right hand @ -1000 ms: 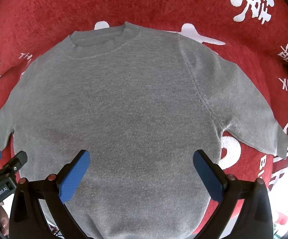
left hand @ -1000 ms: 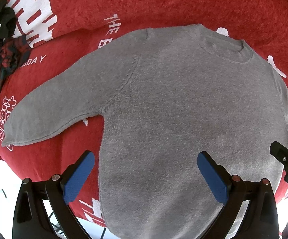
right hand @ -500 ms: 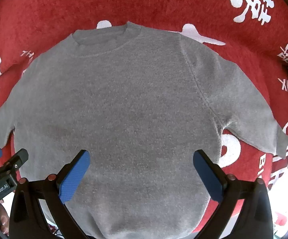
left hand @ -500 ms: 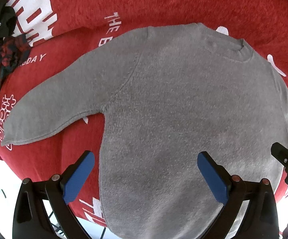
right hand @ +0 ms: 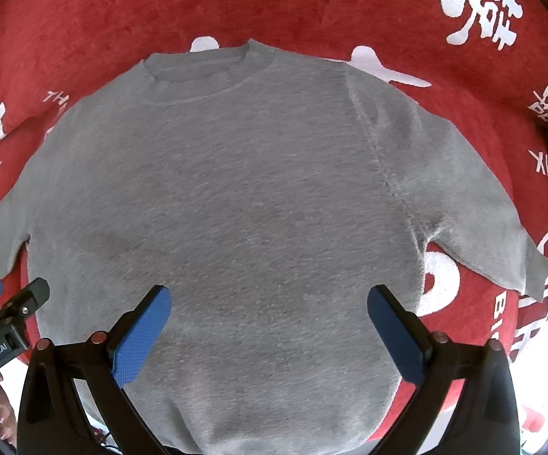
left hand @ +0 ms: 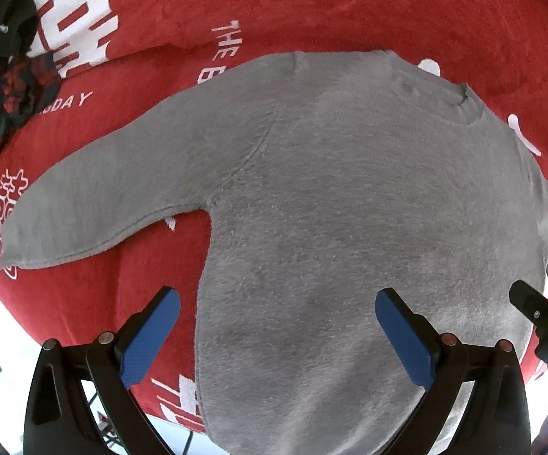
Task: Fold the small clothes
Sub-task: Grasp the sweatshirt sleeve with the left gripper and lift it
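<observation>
We note the grey sweater [left hand: 350, 197] lies flat on the red blanket [left hand: 312, 7], neck toward the far edge, hem at the near edge; long axis runs straight away from us. Left gripper [left hand: 274, 326] and right gripper [right hand: 268, 322] hover over the hem, both spread wide, holding nothing. Left sleeve [left hand: 95, 204] lies nearer the left gripper; right sleeve [right hand: 475, 197] shows its cuff only in the right view. A clothes pile [left hand: 4, 87] shows only in the left view.

Red cloth [left hand: 312, 7] with white lettering covers the surface.
</observation>
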A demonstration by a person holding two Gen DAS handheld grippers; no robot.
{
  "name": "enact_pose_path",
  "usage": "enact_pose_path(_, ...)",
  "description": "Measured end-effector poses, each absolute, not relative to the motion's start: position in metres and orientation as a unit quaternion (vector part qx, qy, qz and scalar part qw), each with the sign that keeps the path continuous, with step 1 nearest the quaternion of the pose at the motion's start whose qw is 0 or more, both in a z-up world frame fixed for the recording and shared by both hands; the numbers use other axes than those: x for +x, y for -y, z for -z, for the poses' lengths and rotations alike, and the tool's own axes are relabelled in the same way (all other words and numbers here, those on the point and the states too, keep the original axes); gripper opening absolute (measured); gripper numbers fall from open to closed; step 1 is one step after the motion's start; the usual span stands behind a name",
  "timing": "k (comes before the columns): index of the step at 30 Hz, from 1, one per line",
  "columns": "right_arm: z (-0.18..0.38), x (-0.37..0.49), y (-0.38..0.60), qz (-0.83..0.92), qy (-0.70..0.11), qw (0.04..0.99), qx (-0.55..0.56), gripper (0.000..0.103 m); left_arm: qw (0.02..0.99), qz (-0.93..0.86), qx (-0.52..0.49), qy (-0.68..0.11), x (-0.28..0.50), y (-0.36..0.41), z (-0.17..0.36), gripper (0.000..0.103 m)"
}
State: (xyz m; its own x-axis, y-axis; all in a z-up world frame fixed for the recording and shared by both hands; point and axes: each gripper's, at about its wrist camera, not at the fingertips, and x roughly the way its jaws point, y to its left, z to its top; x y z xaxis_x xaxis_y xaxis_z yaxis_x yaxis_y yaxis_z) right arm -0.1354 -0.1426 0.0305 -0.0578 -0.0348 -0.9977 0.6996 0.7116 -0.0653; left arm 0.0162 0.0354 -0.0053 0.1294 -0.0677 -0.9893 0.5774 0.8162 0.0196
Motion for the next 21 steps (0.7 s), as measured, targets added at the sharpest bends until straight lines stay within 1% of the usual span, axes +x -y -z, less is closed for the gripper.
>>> enact_pose_path(5, -0.033, -0.129, 0.132, 0.277, -0.671, 0.645, 0.238, 0.103, 0.732, 0.232, 0.141, -0.625, 0.036, -0.062, 0.001, 0.103)
enact_pose_path(12, -0.030, -0.112, 0.109, 0.254, -0.678, 0.652, 0.225, 0.103, 0.763, 0.200, -0.015, -0.614, 0.091, -0.147, 0.009, 0.103)
enact_pose_path(16, -0.024, -0.102, 0.092, 0.238, -0.683, 0.654, 0.220, 0.103, 0.745, 0.180, -0.124, -0.630, 0.117, -0.201, 0.041, 0.103)
enact_pose_path(21, -0.013, -0.089, 0.065, 0.211, -0.693, 0.657, 0.210, 0.103, 0.692, 0.177, -0.231, -0.661, 0.131, -0.220, 0.089, 0.103)
